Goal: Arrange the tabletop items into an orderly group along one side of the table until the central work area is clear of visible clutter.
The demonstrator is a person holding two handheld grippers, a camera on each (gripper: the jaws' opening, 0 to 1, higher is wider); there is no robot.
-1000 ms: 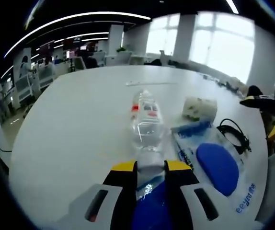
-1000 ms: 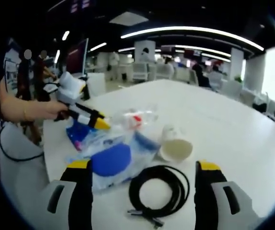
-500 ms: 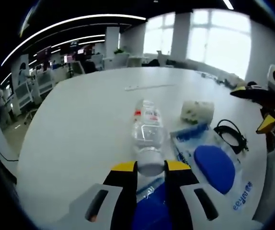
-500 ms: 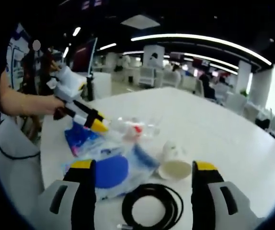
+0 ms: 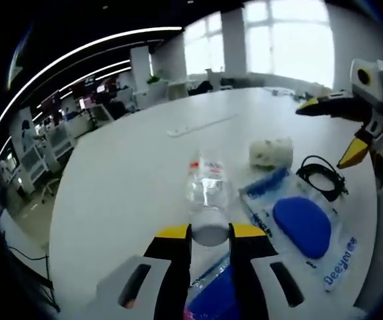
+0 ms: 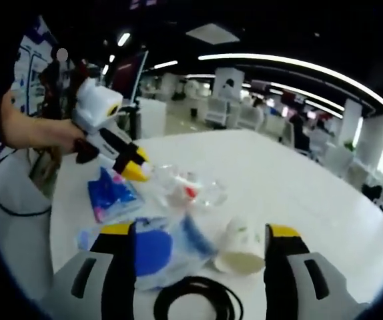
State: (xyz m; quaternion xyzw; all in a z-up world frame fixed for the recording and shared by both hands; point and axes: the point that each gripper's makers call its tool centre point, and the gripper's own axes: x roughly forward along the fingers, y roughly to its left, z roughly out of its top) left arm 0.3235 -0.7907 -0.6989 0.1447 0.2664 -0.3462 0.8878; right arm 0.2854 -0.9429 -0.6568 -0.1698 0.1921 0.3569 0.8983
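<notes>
A clear plastic bottle (image 5: pixel 206 192) with a red-marked label points away from me. My left gripper (image 5: pixel 210 232) is shut on its near end. In the right gripper view the same bottle (image 6: pixel 189 189) hangs blurred off the left gripper (image 6: pixel 130 167), which a person's hand (image 6: pixel 39 131) holds. A blue packet (image 6: pixel 111 195) lies on the white table (image 6: pixel 298 180) below it. A clear bag with a blue round pad (image 5: pixel 303 225), a tipped paper cup (image 5: pixel 271 152) and a black cable coil (image 5: pixel 321 179) lie to the right. My right gripper (image 6: pixel 200 233) is open above the cup (image 6: pixel 241 248).
The right gripper (image 5: pixel 331 130) hovers open at the right edge of the left gripper view, above the cable. A white strip (image 5: pixel 198 125) lies far out on the table (image 5: pixel 111 173). Office desks and chairs stand beyond. The table's near edge runs just below the bag.
The left gripper has risen with the bottle, uncovering the blue packet beneath it. The right gripper has lifted and drawn back, so the cable now sits at its view's bottom.
</notes>
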